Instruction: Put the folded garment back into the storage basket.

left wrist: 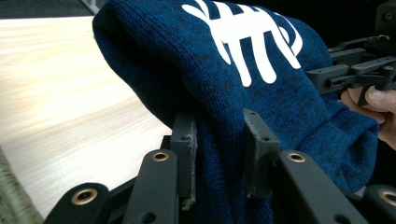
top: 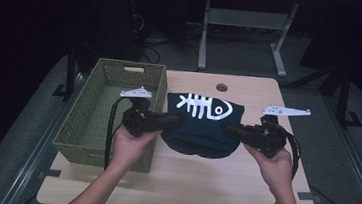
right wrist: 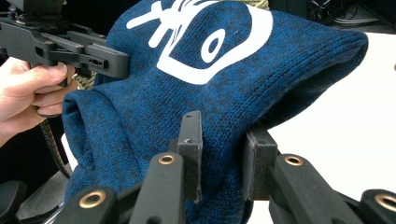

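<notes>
Right gripper view. The right gripper (right wrist: 219, 154) rises from the bottom edge, its two black jaws closed on a fold of a blue knit beanie (right wrist: 154, 116). The beanie bears a white fish-skeleton print (right wrist: 205, 42) near its top. At upper left, the left gripper (right wrist: 123, 63) clamps the beanie's far edge, held by a hand (right wrist: 28, 93). A pale table surface (right wrist: 345, 126) lies at right behind the beanie.

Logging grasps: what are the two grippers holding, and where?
Both hold the blue knit hat: left hand-held gripper pinches its left edge, right hand-held gripper its right edge.
</notes>
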Tool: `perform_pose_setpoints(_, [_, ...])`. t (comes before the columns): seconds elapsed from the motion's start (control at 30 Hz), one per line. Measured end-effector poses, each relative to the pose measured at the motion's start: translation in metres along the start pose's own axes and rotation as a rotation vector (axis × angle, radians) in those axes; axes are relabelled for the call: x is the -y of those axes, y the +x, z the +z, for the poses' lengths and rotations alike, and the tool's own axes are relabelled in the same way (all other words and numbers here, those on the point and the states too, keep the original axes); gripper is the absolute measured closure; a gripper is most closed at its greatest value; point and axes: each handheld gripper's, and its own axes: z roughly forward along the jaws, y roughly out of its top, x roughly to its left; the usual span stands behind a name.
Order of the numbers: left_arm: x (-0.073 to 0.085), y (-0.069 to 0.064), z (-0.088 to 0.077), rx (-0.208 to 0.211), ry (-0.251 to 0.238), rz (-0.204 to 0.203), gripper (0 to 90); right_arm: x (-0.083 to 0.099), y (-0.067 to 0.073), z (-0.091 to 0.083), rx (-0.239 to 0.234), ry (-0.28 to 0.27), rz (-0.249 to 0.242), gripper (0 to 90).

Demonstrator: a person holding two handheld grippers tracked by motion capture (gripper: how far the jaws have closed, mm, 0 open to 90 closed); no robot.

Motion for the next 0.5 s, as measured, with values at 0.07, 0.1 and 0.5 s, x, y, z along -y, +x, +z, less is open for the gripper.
perform_pose_setpoints(0.07, [-0.002, 0.002, -0.003, -0.004, -0.004, -0.002, 69.7, -0.004, 0.002, 0.003, -0.002, -0.001, -0.007, 72.4])
perform_pose_setpoints(0.1, [-0.003, 0.004, -0.007, -0.006, -0.013, -0.005, 69.7, -0.008, 0.004, 0.006, -0.007, -0.002, -0.007, 72.4])
perform_pose_setpoints(0.5, [-0.005, 0.021, -0.036, -0.051, -0.033, -0.028, 69.7, -0.029, 0.016, 0.032, -0.053, 0.007, -0.024, 72.5])
